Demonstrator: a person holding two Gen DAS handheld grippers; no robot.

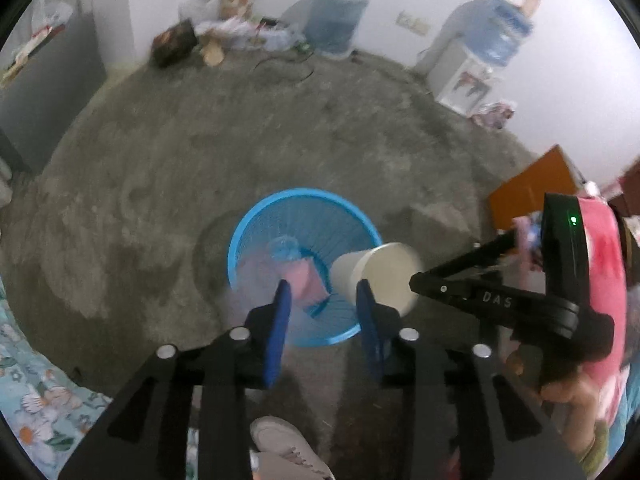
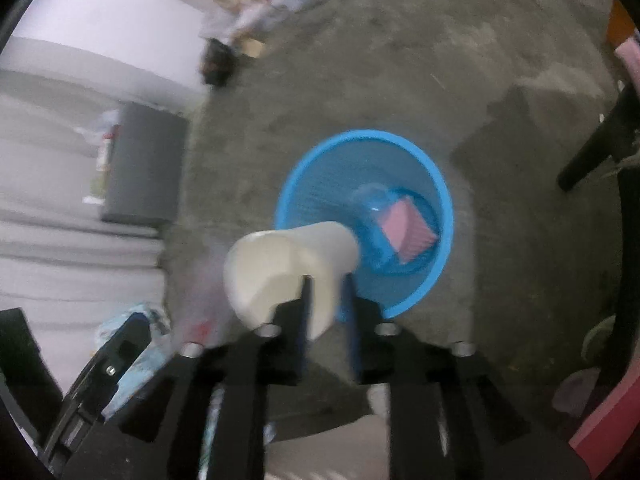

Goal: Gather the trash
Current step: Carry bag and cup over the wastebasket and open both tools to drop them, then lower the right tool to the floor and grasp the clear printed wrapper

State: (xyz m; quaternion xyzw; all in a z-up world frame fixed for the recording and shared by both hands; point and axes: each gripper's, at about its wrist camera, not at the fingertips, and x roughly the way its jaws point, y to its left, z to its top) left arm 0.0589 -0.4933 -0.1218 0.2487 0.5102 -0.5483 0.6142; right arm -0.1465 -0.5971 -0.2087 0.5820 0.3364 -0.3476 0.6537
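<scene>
Left gripper (image 1: 324, 304): jaws parted, blue pads (image 1: 280, 320) standing apart, nothing between them; released. It points steeply down over the blue mesh wastebasket (image 1: 256, 216), which stands on the bare concrete floor (image 1: 280, 128).

Right gripper (image 2: 326, 304): jaws partly parted. A white paper cup (image 2: 280, 256) lies on its side at the fingertips, its wall passing between the pads and its open mouth toward 9 o'clock in the right wrist view. Motion blur prevents telling whether the pads press on the cup or have let go. In the left wrist view the same cup (image 1: 376, 272) is at the basket's 3 o'clock rim, just ahead of the right gripper's black fingers (image 1: 460, 280).

Wastebasket contents: a pink ribbed item (image 2: 404, 232) and a clear, bluish plastic piece (image 2: 372, 200) lie at the bottom.

Surroundings, left wrist view: a large water bottle (image 1: 340, 12) on the floor at 12 o'clock by the wall; a water dispenser (image 1: 476, 56) at 1 o'clock; a pile of bags and clutter (image 1: 236, 36) at 11 o'clock; a grey cabinet (image 1: 52, 76) at 10 o'clock; an orange-brown board (image 1: 532, 188) at 3 o'clock; floral bedding (image 1: 36, 392) at 8 o'clock; a pale shoe (image 1: 284, 444) at 6 o'clock.
</scene>
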